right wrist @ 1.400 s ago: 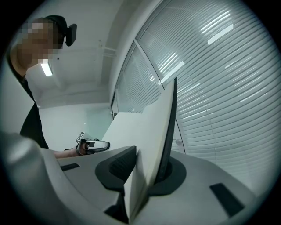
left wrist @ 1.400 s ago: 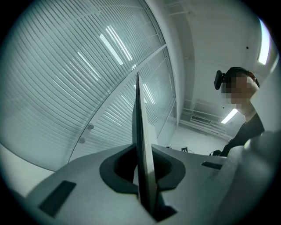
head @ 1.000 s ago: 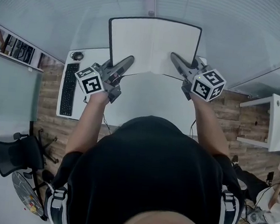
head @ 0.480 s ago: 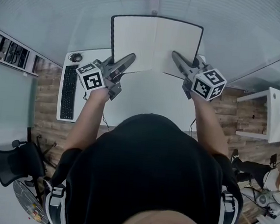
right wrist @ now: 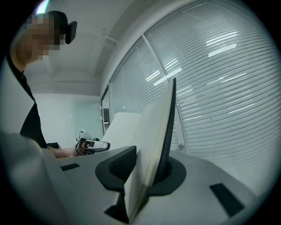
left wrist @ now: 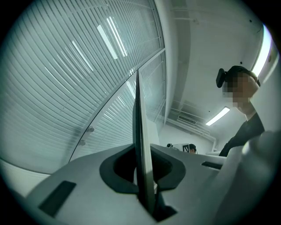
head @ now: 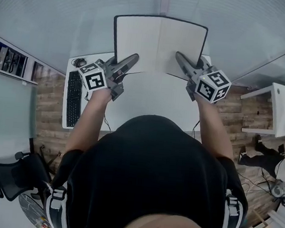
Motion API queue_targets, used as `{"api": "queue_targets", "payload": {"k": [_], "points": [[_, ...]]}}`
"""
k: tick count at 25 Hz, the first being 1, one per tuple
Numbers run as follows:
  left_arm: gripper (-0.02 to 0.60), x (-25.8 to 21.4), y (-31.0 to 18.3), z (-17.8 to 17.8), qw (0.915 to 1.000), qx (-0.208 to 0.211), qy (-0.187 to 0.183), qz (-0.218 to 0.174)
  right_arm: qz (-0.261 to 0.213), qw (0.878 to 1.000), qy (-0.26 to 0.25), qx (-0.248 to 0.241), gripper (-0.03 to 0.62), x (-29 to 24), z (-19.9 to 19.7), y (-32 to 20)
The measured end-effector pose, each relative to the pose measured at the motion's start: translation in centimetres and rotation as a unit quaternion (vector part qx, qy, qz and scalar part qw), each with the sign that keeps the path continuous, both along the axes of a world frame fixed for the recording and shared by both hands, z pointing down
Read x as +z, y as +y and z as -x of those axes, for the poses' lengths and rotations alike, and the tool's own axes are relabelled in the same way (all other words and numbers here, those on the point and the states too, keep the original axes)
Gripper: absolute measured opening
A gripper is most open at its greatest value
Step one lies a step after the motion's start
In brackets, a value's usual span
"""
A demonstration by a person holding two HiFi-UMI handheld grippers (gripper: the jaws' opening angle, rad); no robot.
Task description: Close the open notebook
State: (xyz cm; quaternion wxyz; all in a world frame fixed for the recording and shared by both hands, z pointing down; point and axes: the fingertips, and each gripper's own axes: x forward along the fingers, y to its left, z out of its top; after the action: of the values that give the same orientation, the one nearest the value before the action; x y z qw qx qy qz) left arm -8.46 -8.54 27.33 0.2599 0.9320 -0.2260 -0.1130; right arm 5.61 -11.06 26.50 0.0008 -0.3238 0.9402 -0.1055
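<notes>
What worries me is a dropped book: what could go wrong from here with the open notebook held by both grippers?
The white-paged, dark-covered open notebook is held up by one edge alone. The left gripper pinches only a thin side, which might slip or tear. The right gripper clamps a thick page block; folding the halves together could crease those pages.
</notes>
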Motion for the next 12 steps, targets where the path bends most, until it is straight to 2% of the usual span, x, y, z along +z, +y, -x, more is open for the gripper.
{"api": "queue_targets", "payload": {"k": [12], "points": [[0.052,2.7,-3.1,-0.5,0.9989,0.041,0.001,0.025,0.025,0.999,0.006,0.043,0.097,2.5,-0.7,-1.8]]}}
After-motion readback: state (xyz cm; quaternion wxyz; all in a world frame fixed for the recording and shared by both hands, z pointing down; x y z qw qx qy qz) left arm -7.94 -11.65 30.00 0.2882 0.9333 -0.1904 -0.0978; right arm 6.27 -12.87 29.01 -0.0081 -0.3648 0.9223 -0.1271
